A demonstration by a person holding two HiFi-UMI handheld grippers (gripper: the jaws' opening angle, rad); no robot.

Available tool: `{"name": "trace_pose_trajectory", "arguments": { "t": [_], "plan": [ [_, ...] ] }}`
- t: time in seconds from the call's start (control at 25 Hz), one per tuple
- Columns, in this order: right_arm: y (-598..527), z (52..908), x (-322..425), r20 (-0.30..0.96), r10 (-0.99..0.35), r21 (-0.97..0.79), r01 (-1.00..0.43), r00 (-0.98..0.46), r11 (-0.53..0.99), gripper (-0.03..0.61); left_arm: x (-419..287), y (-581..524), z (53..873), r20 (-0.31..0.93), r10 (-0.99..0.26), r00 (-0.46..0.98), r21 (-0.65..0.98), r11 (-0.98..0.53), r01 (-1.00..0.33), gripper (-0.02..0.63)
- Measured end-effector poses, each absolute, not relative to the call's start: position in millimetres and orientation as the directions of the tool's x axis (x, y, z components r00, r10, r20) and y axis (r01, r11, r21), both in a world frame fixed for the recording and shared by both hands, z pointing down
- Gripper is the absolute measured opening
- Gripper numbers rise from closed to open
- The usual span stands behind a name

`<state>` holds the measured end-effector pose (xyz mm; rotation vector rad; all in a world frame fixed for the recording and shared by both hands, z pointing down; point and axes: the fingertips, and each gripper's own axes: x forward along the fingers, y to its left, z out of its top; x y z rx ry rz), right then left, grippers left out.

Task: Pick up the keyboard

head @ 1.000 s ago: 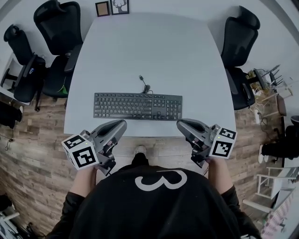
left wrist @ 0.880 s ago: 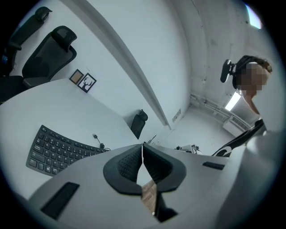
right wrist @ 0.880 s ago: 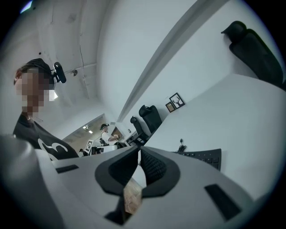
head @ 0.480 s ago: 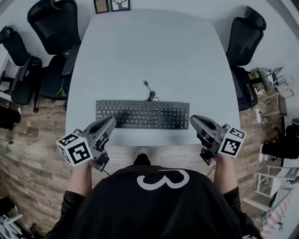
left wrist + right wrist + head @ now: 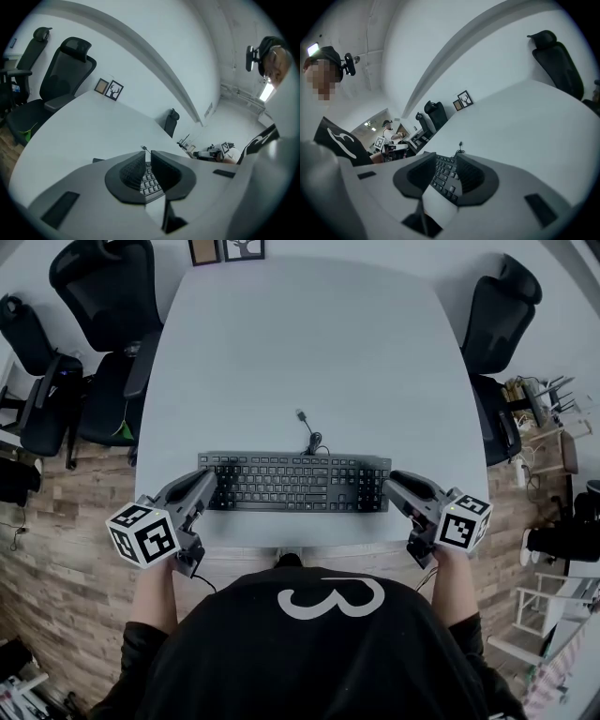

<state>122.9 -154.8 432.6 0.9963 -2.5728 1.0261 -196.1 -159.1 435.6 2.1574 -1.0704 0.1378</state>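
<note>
A black keyboard (image 5: 293, 482) lies flat near the front edge of the white table (image 5: 300, 352), its cable (image 5: 309, 432) curling away behind it. My left gripper (image 5: 208, 480) is at the keyboard's left end with its jaws shut and nothing held. In the left gripper view the keys (image 5: 149, 180) show through the thin slit between the left gripper's (image 5: 147, 157) jaws. My right gripper (image 5: 394, 481) is at the keyboard's right end. Its jaws are opening, and the pads touch nothing. The right gripper view shows the keyboard (image 5: 443, 178) just beyond the right gripper (image 5: 446, 160).
Black office chairs stand at the table's left (image 5: 103, 296) and right (image 5: 495, 320). Two small picture frames (image 5: 225, 249) lean at the table's far edge. The table's front edge runs just below the keyboard, close to the person's body. Clutter lies on the floor at the right (image 5: 539, 399).
Both grippers have moved from the table's front edge up to the two ends of the keyboard, spreading a little apart. The keyboard has not shifted on the table.
</note>
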Motion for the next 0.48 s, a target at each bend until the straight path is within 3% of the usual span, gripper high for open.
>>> {"name": "trace_pose_trajectory", "arguments": {
  "t": [0.04, 0.16, 0.36, 0.48],
  "plan": [
    [-156.6, 437.4, 125.1, 0.415, -0.520, -0.538, -0.663, -0.746, 0.521, 0.134, -201.0, -161.4, 439.5, 0.396, -0.652, 0.646, 0.548, -0.397, -0.736, 0.034],
    [-160.3, 448.5, 133.0, 0.442, -0.521, -0.547, -0.680, -0.730, 0.489, 0.174, -209.8, -166.3, 452.5, 0.437, -0.626, 0.646, 0.521, -0.409, -0.749, 0.147],
    [-165.0, 470.9, 147.1, 0.502, -0.513, -0.547, -0.715, -0.696, 0.435, 0.236, -228.0, -173.3, 482.7, 0.503, -0.605, 0.617, 0.520, -0.358, -0.775, 0.209],
    [-168.5, 488.4, 155.7, 0.546, -0.507, -0.532, -0.743, -0.667, 0.406, 0.258, -237.8, -178.1, 502.5, 0.539, -0.589, 0.602, 0.526, -0.323, -0.787, 0.212]
  ]
}}
